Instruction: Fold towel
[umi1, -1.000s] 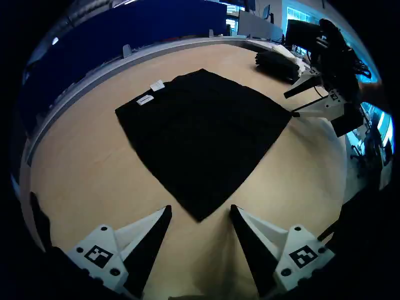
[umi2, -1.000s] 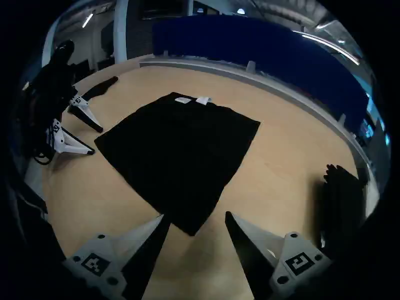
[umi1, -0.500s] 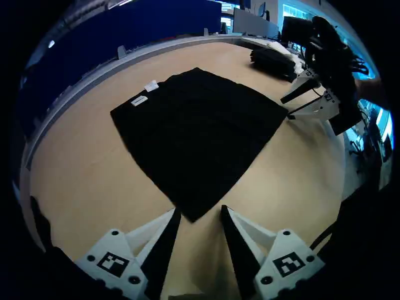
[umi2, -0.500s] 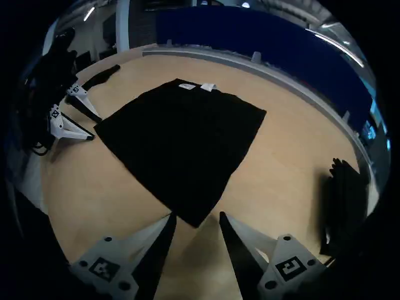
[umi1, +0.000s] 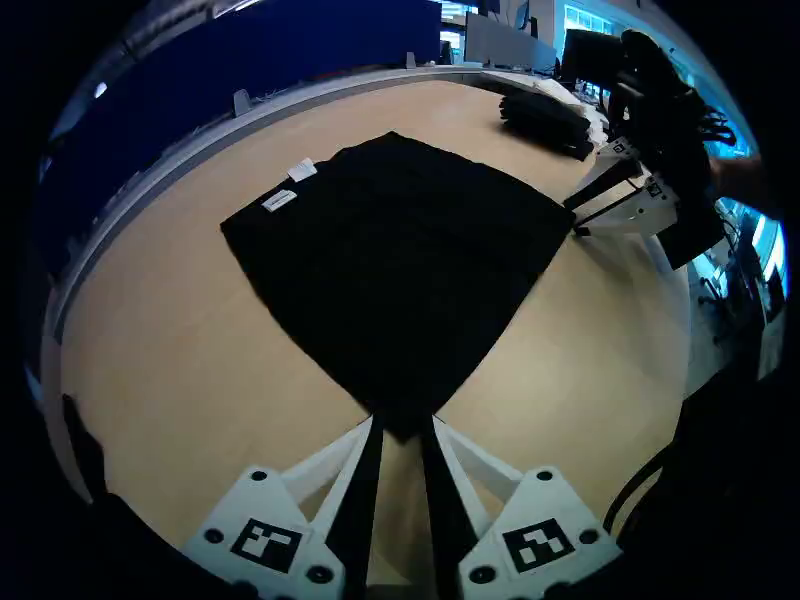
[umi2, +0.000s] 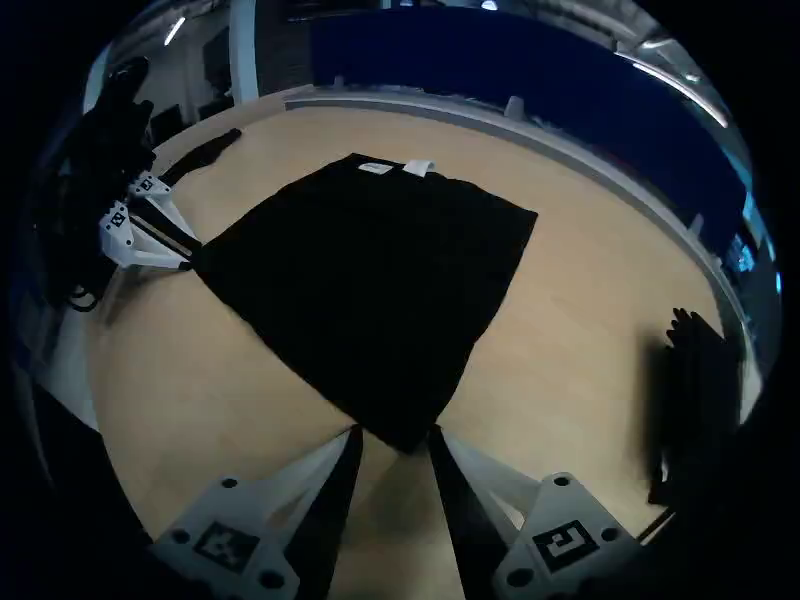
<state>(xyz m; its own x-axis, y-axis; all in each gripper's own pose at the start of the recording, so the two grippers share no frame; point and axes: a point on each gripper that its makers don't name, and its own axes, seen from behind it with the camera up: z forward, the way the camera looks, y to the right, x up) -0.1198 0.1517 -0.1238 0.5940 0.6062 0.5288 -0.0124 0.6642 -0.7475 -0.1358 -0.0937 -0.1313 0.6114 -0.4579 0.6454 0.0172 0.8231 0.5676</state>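
While the black towel (umi1: 400, 260) lies spread flat on the wooden counter (umi1: 180, 330), each gripper is parked at one of its corners. So: one towel, two grippers.

Left gripper view: the left gripper (umi1: 402, 425) sits at 6 o'clock with the near corner of the towel poking right between its two fingertips. The fingers are pulled close, but a thin strip of counter shows between them, so narrowly apart, not clamped as far as I can see. Over at 2 o'clock the right gripper (umi1: 575, 220) has its tips at the towel's right-hand corner.

Right gripper view: same deal. The right gripper (umi2: 393, 435) at 6 o'clock has a towel (umi2: 370, 280) corner between its tips, with a slightly wider gap, so also apart. The left gripper (umi2: 192, 252) shows at 9 o'clock, touching the towel's far-left corner.

Two small white labels (umi1: 302, 170) sit on the towel's far edge, side by side, around 11 o'clock in the left gripper view and 12 o'clock in the right one (umi2: 418, 167).

One stack of dark folded towels (umi1: 545, 110) sits well apart from the spread one, at 1 o'clock in the left gripper view and 4 o'clock in the right gripper view (umi2: 695, 400). A blue partition (umi2: 520, 70) runs behind the counter.
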